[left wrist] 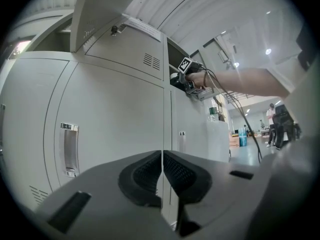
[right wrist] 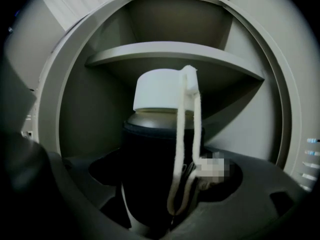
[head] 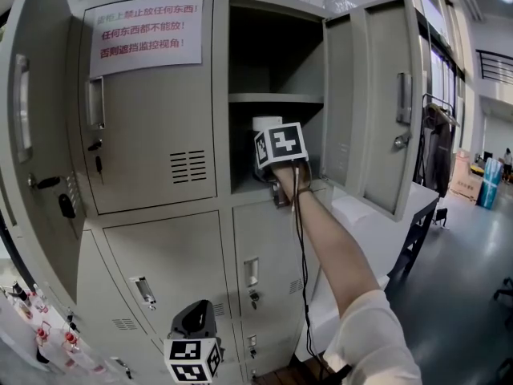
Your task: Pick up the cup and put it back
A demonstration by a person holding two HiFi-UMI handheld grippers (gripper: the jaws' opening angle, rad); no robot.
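— When we looked along the right claw (right wrist: 160,204), where did we find the cup (right wrist: 159,154)?

— We found it right between the jaws, which were closed against its dark body on either side. Its white lid (right wrist: 161,90) rose above them, and a white strap (right wrist: 192,134) hung from the lid down the front.

— And where was all that?

— Inside the open compartment of the grey locker (head: 152,135), in the lower space under the inner shelf (right wrist: 175,51). In the head view we saw the person's arm (head: 329,239) stretched in past the open door (head: 377,95), with the claw's marker cube (head: 280,147) covering most of the cup.

— Did we make out whether the cup stood on the compartment floor?

— We could not. Its base was lost in the dark below the jaws.

— What of the left claw (left wrist: 162,176)?

— It hung low in front of the lower lockers, well apart from the cup, with its jaws pressed together and nothing in them.

— So how far along did we judge the task?

— We judged the grasp made, and no more than that. The cup sat gripped inside its compartment, so either the lift out was yet to come or only the letting go was left. The pictures did not settle which.
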